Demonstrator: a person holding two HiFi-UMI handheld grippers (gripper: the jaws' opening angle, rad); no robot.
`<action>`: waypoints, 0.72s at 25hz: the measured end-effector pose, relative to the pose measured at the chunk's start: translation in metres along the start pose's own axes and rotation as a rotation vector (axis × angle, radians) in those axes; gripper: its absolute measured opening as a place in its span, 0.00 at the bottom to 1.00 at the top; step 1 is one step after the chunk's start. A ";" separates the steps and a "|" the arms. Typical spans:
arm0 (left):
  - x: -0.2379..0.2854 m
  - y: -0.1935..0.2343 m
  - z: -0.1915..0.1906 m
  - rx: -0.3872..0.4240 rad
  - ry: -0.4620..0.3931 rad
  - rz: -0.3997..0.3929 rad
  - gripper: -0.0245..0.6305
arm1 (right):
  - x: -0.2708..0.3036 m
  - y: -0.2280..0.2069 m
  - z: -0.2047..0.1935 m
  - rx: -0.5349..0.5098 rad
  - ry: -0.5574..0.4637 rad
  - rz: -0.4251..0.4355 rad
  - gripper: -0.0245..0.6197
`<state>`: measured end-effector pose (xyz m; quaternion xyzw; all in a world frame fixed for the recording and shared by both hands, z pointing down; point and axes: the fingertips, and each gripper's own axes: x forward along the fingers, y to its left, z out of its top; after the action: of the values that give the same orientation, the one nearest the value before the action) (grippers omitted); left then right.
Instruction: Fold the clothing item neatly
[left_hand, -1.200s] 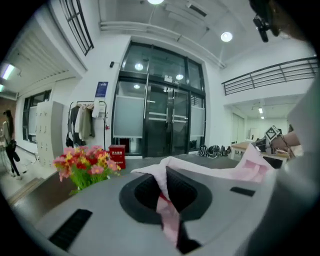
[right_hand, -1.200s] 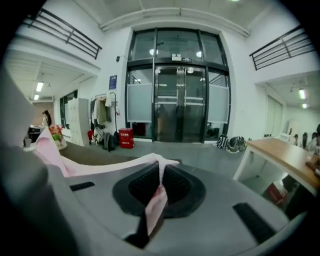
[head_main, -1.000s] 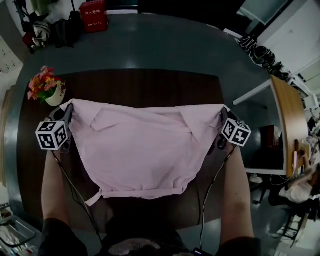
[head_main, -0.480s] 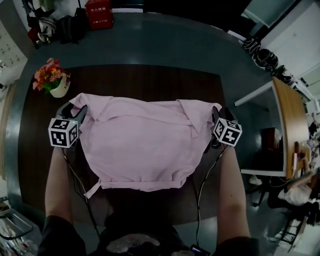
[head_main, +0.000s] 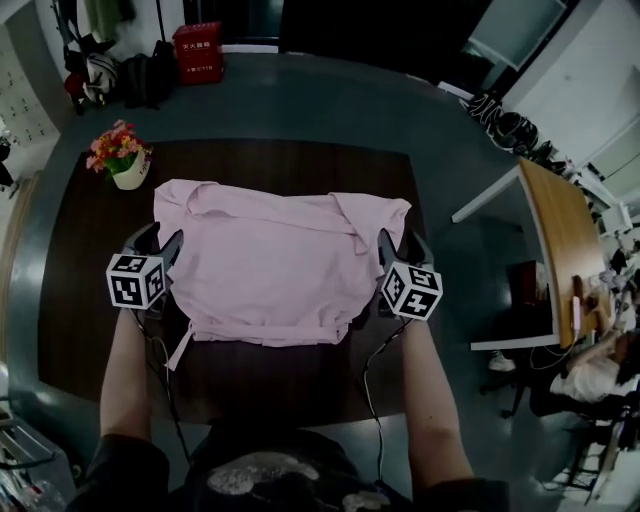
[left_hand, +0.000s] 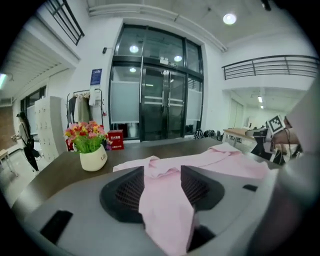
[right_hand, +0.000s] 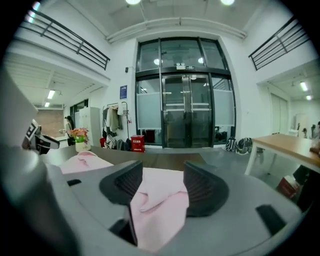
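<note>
Two ends of the pink shirt (head_main: 275, 270), its long axis running between them, are lying slack inside the just-opening, parted jaws of the left gripper (head_main: 155, 240) and the right gripper (head_main: 403, 242).

Pink shirt (head_main: 275, 265) lies doubled on the table (head_main: 280, 165), so its under layer is covered, the person's arms (head_main: 125, 390) cross parts of the table's near edge, and the print on the red box (head_main: 197, 50) is too small to read. Left claw (left_hand: 162, 170) and right claw (right_hand: 162, 167), jaws just been opening, each have cloth draped between them that masks part of the pads, while a blurred grey bulk (left_hand: 300, 200) blocks the left gripper view's right side
</note>
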<state>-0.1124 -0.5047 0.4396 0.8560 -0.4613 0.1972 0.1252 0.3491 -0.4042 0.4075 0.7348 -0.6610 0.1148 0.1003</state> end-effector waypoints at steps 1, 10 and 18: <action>-0.013 -0.017 0.006 0.009 -0.038 -0.009 0.39 | -0.015 0.011 0.003 -0.006 -0.020 0.022 0.39; -0.131 -0.175 0.018 -0.037 -0.282 -0.190 0.38 | -0.148 0.094 0.026 0.121 -0.228 0.265 0.39; -0.210 -0.235 0.001 -0.107 -0.365 -0.258 0.11 | -0.231 0.137 0.015 0.145 -0.297 0.339 0.07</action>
<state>-0.0189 -0.2218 0.3360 0.9215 -0.3728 -0.0033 0.1089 0.1902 -0.2043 0.3229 0.6275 -0.7723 0.0679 -0.0719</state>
